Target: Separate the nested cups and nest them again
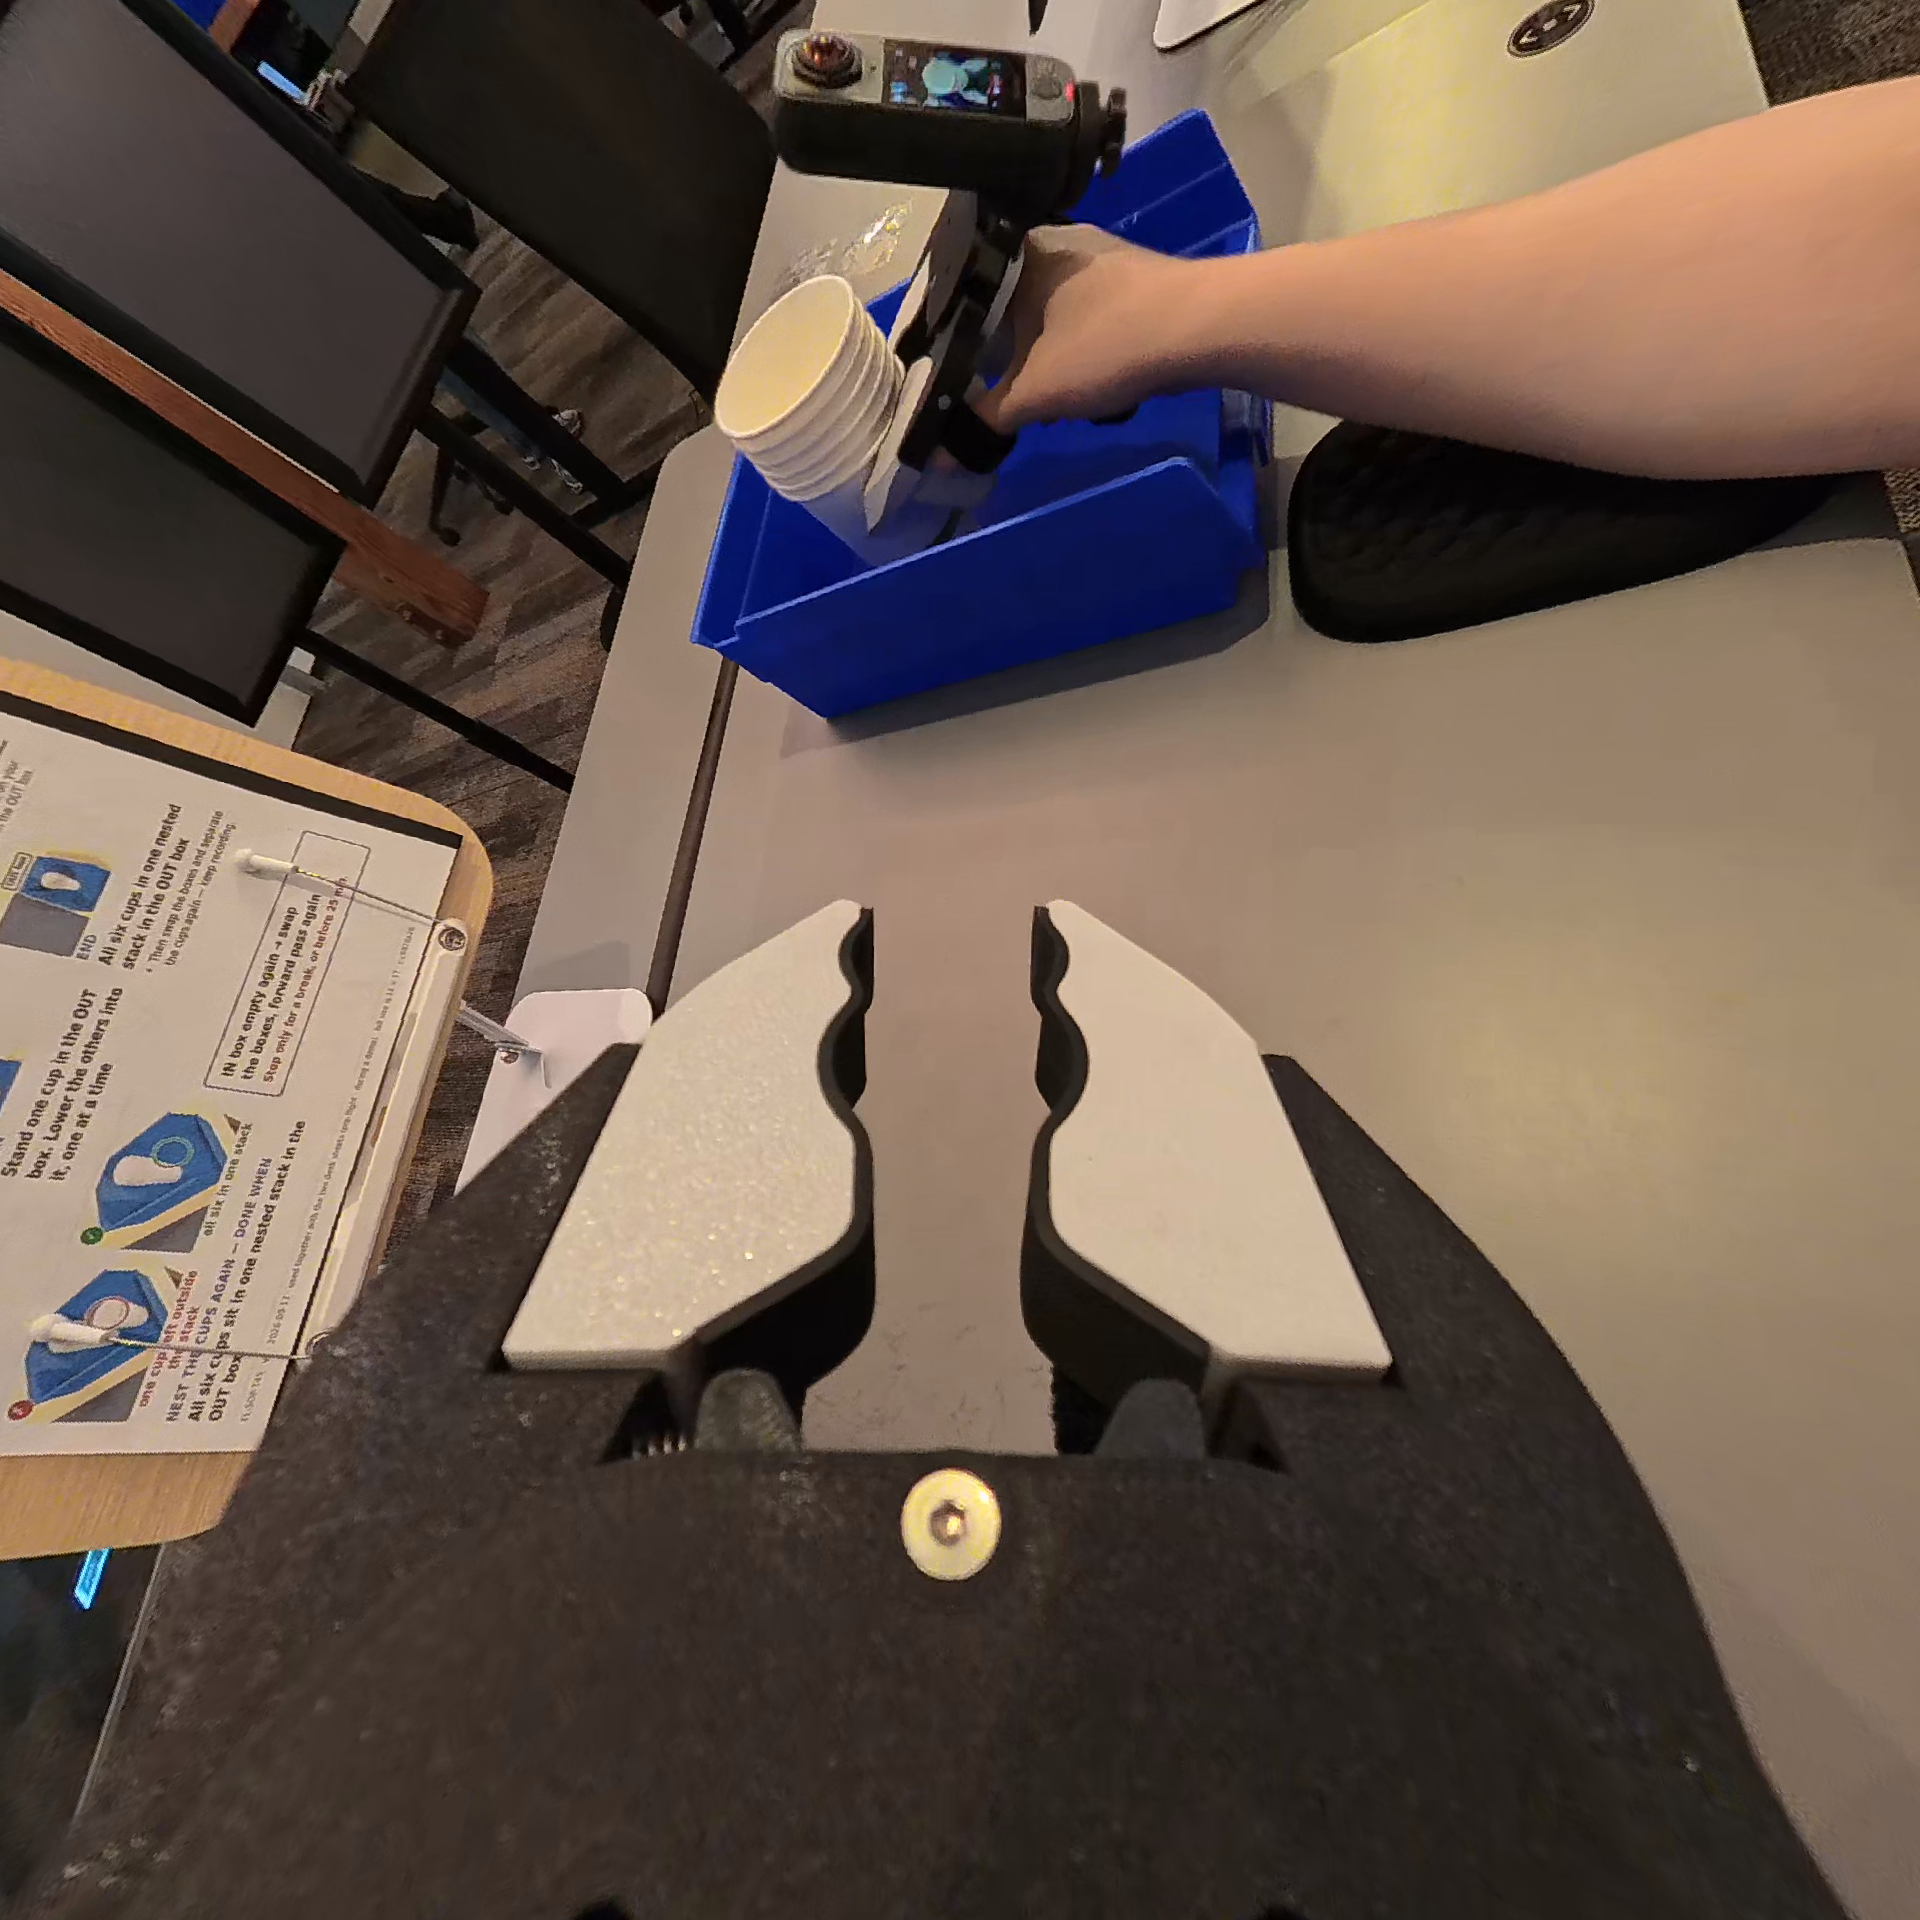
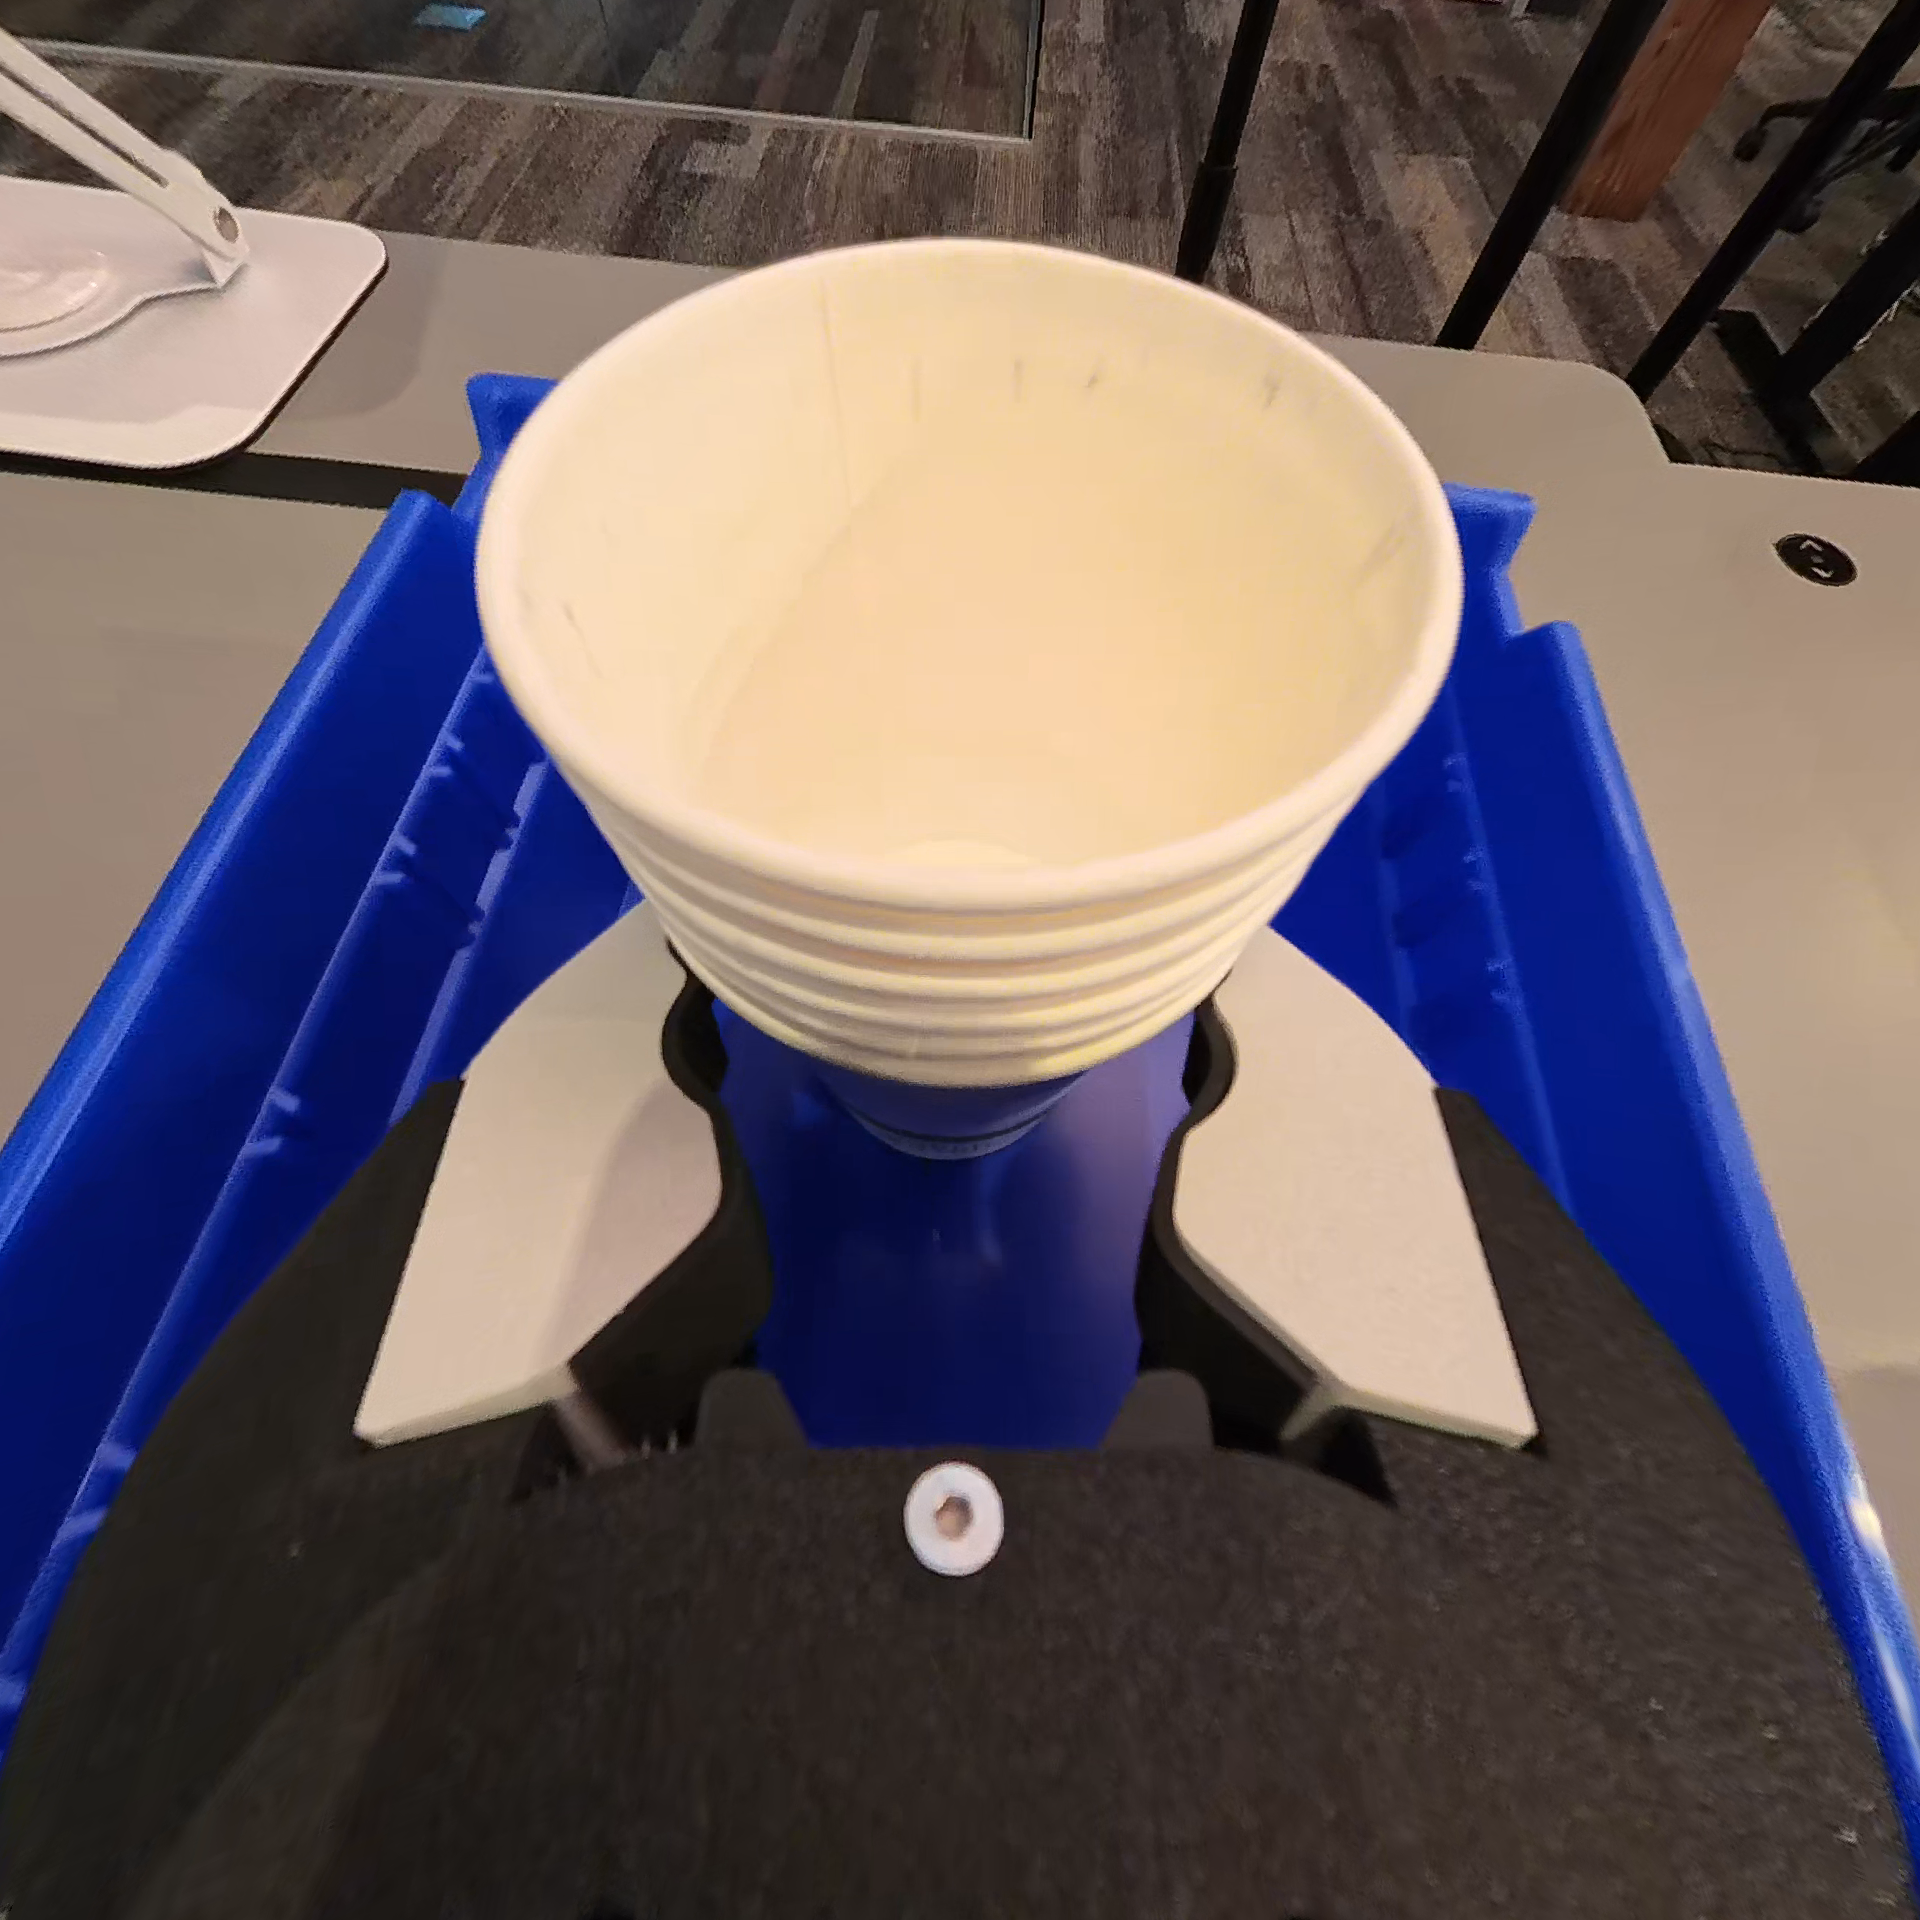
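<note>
Grey tabletop carries a blue bin near its far edge, with dark chairs and patterned carpet beyond. Inside that bin the stack of nested white cups is clamped by the right claw — its fingers press the lower part of the stack from both sides, just under the ringed rims. The stack leans, mouth tilted up and away from the hand holding the claw, its base low in the bin. The left claw hangs over bare tabletop well short of the bin, jaws parted and holding nothing. At the left lies an instruction sheet on a wooden board — right of the bin, a black pad.
</note>
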A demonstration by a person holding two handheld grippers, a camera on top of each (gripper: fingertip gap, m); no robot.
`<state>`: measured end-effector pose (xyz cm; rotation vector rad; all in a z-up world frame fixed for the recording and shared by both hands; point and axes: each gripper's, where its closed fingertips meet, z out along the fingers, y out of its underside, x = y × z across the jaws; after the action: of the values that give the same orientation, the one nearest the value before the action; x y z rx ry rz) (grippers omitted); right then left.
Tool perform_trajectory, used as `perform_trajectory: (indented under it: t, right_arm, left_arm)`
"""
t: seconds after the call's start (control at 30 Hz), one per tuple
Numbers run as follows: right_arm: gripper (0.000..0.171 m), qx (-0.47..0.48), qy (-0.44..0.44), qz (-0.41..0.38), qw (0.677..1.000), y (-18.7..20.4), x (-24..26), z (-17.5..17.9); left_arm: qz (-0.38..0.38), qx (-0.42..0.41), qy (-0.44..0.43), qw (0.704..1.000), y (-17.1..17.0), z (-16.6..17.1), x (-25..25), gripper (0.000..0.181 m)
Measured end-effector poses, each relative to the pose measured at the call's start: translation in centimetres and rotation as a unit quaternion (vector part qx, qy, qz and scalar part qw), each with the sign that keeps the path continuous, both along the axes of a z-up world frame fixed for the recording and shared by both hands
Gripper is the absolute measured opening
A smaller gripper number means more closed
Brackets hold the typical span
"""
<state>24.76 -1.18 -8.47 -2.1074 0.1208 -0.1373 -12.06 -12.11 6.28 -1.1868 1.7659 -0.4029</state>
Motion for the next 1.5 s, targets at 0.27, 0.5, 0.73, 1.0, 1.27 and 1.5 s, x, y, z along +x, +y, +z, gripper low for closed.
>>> perform_trajectory:
  t: [0.27, 0.5, 0.73, 1.0, 1.27, 1.5]
  right_arm:
    - [0.087, -0.018, -0.003, 0.003, 1.0, -3.2, -0.7, -0.1]
    - [0.087, -0.013, 0.0, 0.006, 1.0, -3.7, -0.9, -0.1]
    - [0.092, -0.03, 0.013, 0.022, 0.999, -4.6, -1.2, -0.1]
    - [0.088, -0.049, -0.029, -0.015, 0.998, -11.6, 0.8, 4.4]
    - [0.072, -0.107, 0.057, -0.051, 0.991, -8.0, 9.3, 5.2]
    - [0.041, -0.248, -0.002, -0.014, 0.969, -7.0, 10.0, -1.1]
  left_arm:
    - [-0.004, 0.003, 0.003, 1.0, -0.3, -0.1, 0.0, 0.028]
    - [-0.003, 0.005, 0.004, 1.0, -0.5, 0.0, 0.0, 0.029]
    - [0.013, -0.008, -0.004, 1.0, 0.2, 0.3, -0.2, 0.03]
    - [0.028, -0.009, -0.025, 0.999, 1.1, 1.7, -1.8, 0.03]
    - [0.046, -0.005, -0.012, 0.999, 2.2, 1.1, -2.1, 0.031]
    - [0.065, -0.02, 0.007, 0.998, 3.6, -0.6, -0.9, 0.03]
